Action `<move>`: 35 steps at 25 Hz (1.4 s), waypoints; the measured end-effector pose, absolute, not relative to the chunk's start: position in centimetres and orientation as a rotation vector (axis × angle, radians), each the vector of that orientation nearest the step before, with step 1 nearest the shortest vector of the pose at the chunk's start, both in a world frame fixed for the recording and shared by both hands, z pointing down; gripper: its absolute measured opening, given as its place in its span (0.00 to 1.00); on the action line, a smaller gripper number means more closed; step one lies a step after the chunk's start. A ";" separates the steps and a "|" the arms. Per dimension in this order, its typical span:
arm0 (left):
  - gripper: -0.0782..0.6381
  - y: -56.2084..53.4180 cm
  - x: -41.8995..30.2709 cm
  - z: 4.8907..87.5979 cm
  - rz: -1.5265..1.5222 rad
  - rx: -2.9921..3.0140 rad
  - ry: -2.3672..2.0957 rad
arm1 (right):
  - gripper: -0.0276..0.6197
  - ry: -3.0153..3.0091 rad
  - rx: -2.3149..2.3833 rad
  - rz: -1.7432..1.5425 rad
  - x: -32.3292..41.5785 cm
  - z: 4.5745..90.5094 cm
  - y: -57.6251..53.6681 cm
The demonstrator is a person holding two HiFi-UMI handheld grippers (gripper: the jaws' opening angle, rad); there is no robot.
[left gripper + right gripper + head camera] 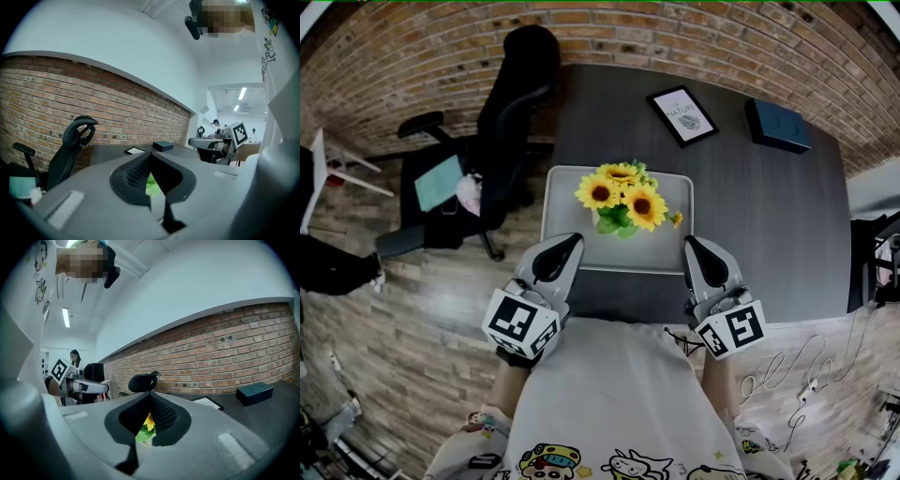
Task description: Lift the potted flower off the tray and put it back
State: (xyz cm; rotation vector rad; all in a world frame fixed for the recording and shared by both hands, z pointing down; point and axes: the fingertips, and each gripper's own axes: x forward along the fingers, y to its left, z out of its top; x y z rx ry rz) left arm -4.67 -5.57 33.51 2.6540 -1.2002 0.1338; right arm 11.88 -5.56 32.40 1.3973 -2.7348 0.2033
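Note:
A potted flower (623, 199) with three yellow sunflowers and green leaves stands in the middle of a light grey tray (562, 202) on the dark table. My left gripper (567, 246) is shut and empty, with its tips over the tray's near left corner. My right gripper (694, 246) is also shut and empty at the near right corner. Neither touches the plant. In the left gripper view the jaws (151, 157) are closed, with only a bit of green leaf (151, 185) showing behind them. In the right gripper view the closed jaws (151, 397) frame a yellow bloom (148, 423).
A framed picture (682, 115) and a dark box (778, 125) lie at the far side of the dark table (769, 216). A black office chair (511, 94) stands at the table's left end. Cables trail on the floor at the right (797, 375).

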 end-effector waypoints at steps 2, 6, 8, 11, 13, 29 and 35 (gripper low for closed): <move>0.11 -5.6 -4.7 33.4 0.139 2.649 -1.200 | 0.05 -2.731 1.399 0.207 11.8 32.5 -5.5; 0.11 -5.6 -4.6 33.8 0.137 2.655 -1.186 | 0.04 -2.725 1.402 0.218 11.6 32.7 -5.4; 0.11 -5.6 -4.5 33.8 0.142 2.653 -1.180 | 0.05 -2.725 1.399 0.229 11.6 32.8 -5.2; 0.11 -5.6 -4.2 33.7 0.150 2.654 -1.164 | 0.04 -2.728 1.398 0.231 11.5 32.7 -5.2; 0.11 -5.5 -3.8 33.7 0.150 2.660 -1.151 | 0.05 -2.728 1.403 0.234 11.6 32.7 -5.1; 0.11 -5.1 -3.6 33.9 0.159 2.657 -1.165 | 0.04 -2.719 1.400 0.246 12.0 32.9 -4.4; 0.11 -5.0 -3.7 34.3 0.152 2.659 -1.168 | 0.05 -2.718 1.400 0.250 12.1 33.1 -4.5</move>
